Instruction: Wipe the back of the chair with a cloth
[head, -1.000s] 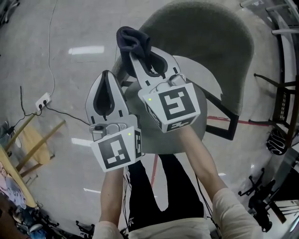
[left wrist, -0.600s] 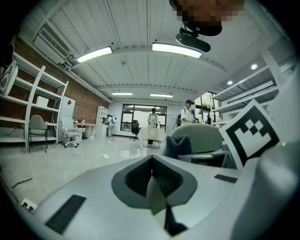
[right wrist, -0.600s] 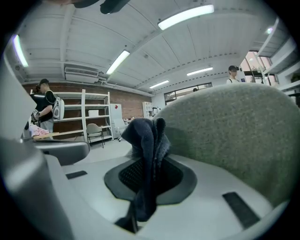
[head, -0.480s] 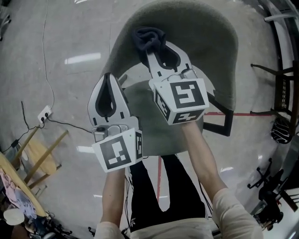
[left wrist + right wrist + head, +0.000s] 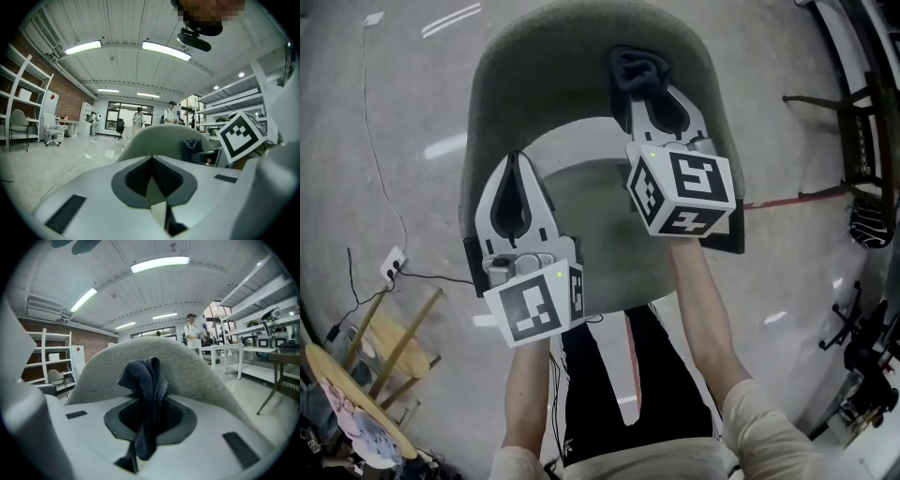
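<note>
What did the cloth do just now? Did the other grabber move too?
The right gripper carried the dark cloth along the grey chair back, from near its left end to right of the middle. It kept hold of the cloth throughout. The left gripper stayed shut and empty, near the chair's left side.
</note>
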The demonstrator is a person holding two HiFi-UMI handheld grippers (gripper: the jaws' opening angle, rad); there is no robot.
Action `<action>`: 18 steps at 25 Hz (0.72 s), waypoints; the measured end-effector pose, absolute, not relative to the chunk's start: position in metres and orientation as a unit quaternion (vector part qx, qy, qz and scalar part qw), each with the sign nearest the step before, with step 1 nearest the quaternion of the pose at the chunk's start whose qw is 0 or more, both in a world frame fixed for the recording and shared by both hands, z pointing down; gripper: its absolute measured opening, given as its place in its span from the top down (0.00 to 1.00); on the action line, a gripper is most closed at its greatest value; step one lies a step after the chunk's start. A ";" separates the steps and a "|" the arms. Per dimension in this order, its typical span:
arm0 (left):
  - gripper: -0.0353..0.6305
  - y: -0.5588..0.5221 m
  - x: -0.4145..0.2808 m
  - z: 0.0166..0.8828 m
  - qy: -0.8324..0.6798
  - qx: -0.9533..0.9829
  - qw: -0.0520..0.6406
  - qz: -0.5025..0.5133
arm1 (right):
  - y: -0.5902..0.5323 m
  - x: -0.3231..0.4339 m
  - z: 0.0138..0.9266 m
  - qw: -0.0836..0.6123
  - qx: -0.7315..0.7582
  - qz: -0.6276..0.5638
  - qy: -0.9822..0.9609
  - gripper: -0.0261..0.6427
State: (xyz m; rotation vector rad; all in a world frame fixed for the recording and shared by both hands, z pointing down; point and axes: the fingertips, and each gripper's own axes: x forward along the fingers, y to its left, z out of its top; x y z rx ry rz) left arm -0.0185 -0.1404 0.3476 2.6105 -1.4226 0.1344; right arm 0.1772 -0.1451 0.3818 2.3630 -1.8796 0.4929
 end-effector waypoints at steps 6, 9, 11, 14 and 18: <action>0.92 -0.126 0.027 0.347 -0.438 0.894 0.084 0.045 | -0.105 0.224 0.381 0.027 0.815 0.176 -0.552 0.87; 0.92 -0.118 0.041 0.344 -0.418 0.904 0.083 0.043 | -0.088 0.235 0.380 0.017 0.832 0.183 -0.524 0.87; 0.92 -0.114 0.046 0.343 -0.408 0.909 0.080 0.043 | -0.079 0.240 0.379 0.011 0.839 0.186 -0.511 0.87; 0.92 -0.110 0.053 0.340 -0.400 0.912 0.079 0.043 | -0.068 0.251 0.379 0.008 0.846 0.188 -0.498 0.87; 0.92 -0.108 0.052 0.341 -0.397 0.913 0.078 0.044 | -0.062 0.255 0.378 0.013 0.850 0.184 -0.493 0.88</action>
